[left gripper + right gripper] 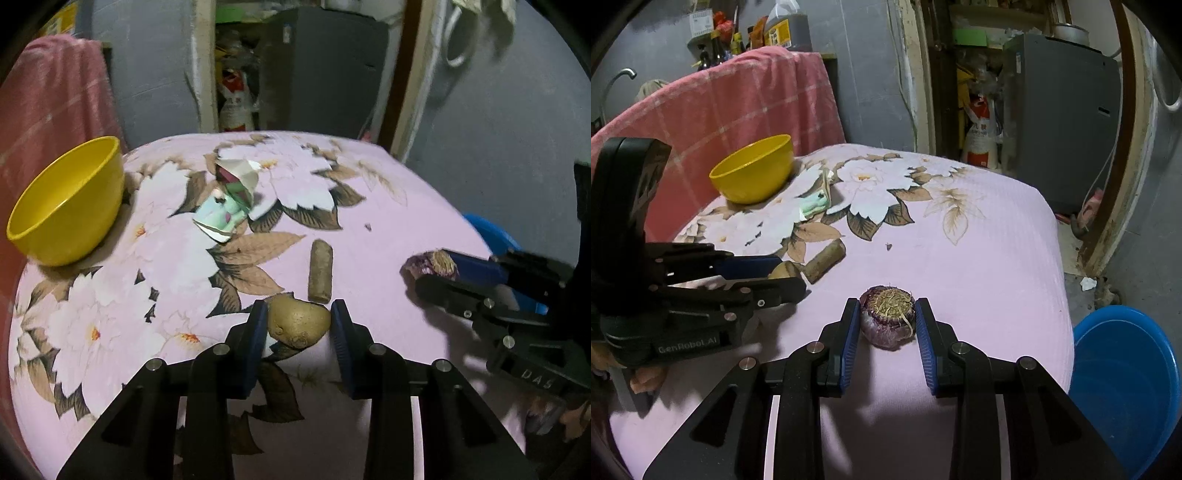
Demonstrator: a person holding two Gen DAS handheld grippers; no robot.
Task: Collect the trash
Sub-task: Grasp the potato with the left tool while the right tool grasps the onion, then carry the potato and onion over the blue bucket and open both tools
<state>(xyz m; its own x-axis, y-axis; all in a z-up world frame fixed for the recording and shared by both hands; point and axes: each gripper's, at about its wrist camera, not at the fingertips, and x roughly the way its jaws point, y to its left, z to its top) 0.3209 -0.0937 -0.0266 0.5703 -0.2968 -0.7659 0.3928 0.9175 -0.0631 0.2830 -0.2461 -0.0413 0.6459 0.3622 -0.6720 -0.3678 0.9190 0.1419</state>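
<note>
Nearby, a brown cylinder (320,271) lies beside crumpled paper (231,197).

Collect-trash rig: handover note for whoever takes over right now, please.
Left tongs: closed around the potato piece, which is still on the table.
Right tongs: shut on the red onion end, also still down on the cloth.
Loose on the table: brown cork-like stub just beyond the potato, crumpled paper wrapper near the yellow bowl.
Blue basin sits on the floor off the right edge.
Done: the bowl is empty and nothing shows in the part of the basin in view.
Left: lift and drop both held pieces, then the stub and the wrapper.
</note>
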